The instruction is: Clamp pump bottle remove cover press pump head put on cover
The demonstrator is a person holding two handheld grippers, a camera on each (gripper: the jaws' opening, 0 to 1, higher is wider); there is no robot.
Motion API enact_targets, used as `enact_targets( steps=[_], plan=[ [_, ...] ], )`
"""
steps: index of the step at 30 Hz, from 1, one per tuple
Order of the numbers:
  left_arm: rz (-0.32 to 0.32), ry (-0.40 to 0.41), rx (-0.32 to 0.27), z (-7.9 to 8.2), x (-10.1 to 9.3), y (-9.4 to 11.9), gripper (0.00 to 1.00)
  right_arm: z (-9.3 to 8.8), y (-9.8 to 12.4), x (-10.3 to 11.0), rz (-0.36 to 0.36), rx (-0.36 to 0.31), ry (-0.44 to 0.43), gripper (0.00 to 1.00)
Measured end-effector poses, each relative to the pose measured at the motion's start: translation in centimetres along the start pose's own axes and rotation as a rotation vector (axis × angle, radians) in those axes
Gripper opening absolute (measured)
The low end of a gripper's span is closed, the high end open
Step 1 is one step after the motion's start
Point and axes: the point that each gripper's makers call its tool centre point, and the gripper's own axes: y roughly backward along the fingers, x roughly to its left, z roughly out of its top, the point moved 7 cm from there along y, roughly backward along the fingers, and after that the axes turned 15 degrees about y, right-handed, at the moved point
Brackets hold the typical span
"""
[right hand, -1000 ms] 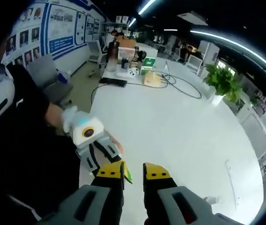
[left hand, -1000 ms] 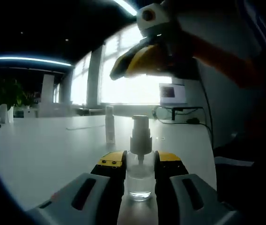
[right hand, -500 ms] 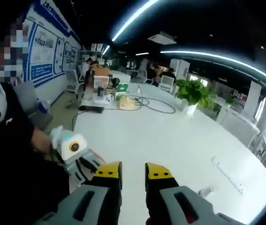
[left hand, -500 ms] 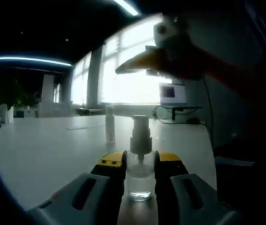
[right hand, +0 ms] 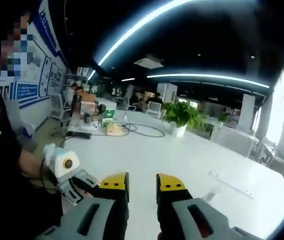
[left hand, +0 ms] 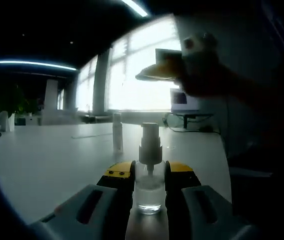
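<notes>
Left gripper view: left tool clamps pump bottle upright.

pump bottle: clear glossy plastic | table: smooth white

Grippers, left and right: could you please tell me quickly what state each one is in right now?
Left gripper: shut on the clear plastic pump bottle, cover off.
Right gripper: open, holding nothing, jaws parted above the white table.

White table bore a potted green plant, black cables and assorted clutter at its far end; wall posters hung beside.
</notes>
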Motion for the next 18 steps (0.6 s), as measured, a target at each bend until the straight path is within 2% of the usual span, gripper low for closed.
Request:
enact_targets(
  steps=[6, 13, 18],
  plan=[
    [0.000, 0.000, 0.000, 0.0, 0.0, 0.0, 0.15, -0.9, 1.4, -0.4, -0.145, -0.042, -0.031, 0.17],
    [0.001, -0.001, 0.001, 0.0, 0.1, 0.0, 0.15, -2.3, 2.5, 0.0, -0.237, -0.077, -0.080, 0.17],
    [0.002, 0.000, 0.001, 0.0, 0.1, 0.0, 0.15, -2.8, 2.8, 0.3, -0.278, -0.113, -0.112, 0.16]
  ],
)
